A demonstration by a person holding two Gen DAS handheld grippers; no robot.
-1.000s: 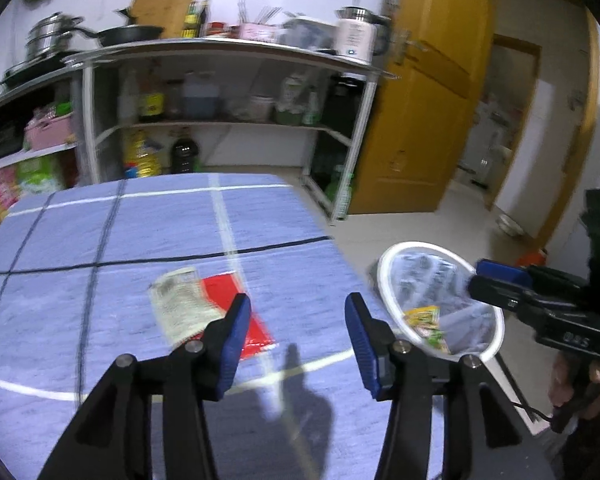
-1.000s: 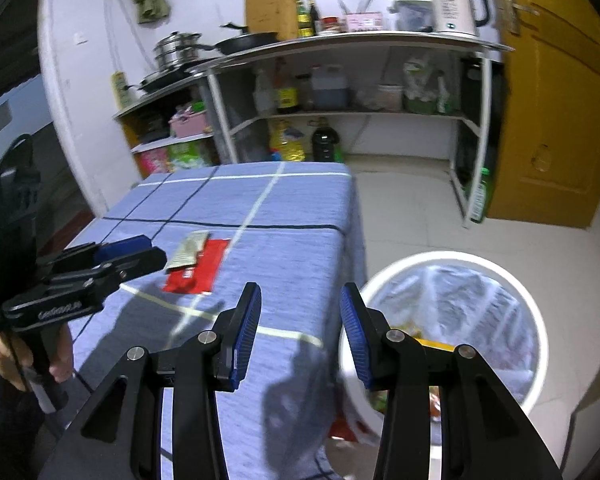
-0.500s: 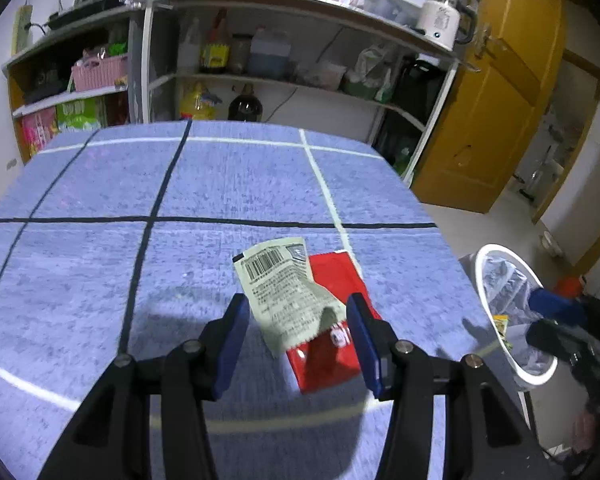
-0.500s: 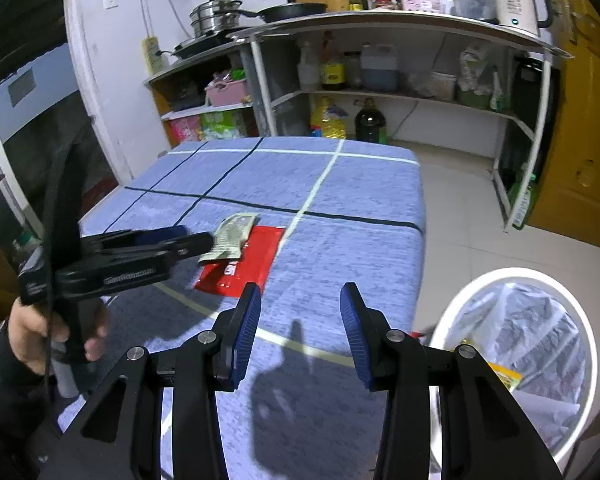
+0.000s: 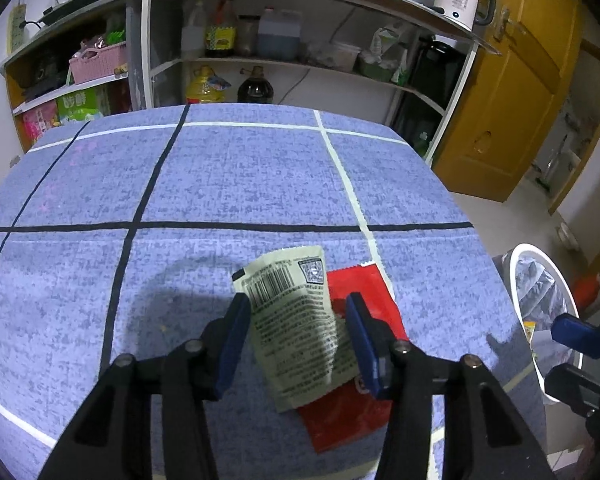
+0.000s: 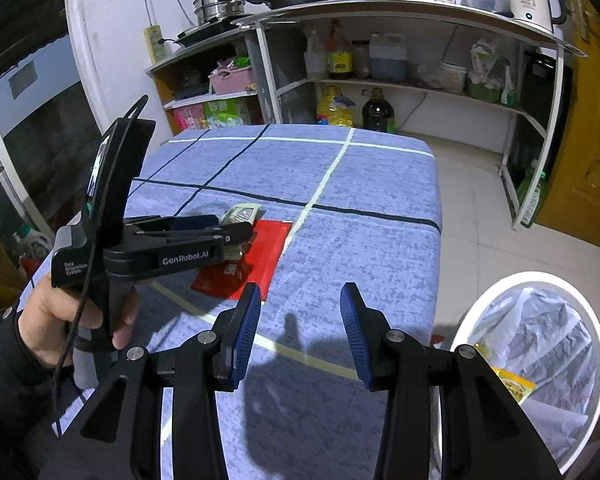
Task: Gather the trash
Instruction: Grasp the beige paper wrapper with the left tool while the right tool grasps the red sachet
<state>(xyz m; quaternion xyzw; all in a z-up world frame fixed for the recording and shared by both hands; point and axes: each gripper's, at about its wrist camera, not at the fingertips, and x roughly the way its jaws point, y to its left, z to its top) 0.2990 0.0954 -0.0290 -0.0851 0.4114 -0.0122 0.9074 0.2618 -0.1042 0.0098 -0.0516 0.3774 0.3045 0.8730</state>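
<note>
A pale green wrapper with a barcode (image 5: 296, 320) lies on top of a red packet (image 5: 356, 408) on the blue checked tablecloth (image 5: 236, 184). My left gripper (image 5: 298, 340) is open, low over the table, its jaws on either side of the green wrapper. In the right wrist view the left gripper (image 6: 240, 228) hovers over the green wrapper (image 6: 242, 214) and the red packet (image 6: 256, 252). My right gripper (image 6: 300, 336) is open and empty above the table's near right part. A white bin (image 6: 588, 320) with a plastic liner stands on the floor to the right.
The bin also shows at the right edge of the left wrist view (image 5: 556, 272), holding a yellow wrapper (image 6: 512, 384). Metal shelves (image 6: 420, 84) with bottles stand behind the table. An orange door (image 5: 512, 100) is at the right. The table's right edge drops to a tiled floor (image 6: 476, 216).
My left gripper moved forward and down over the wrappers, so its jaws now straddle the green wrapper. My right gripper swung left from the bin toward the table.
</note>
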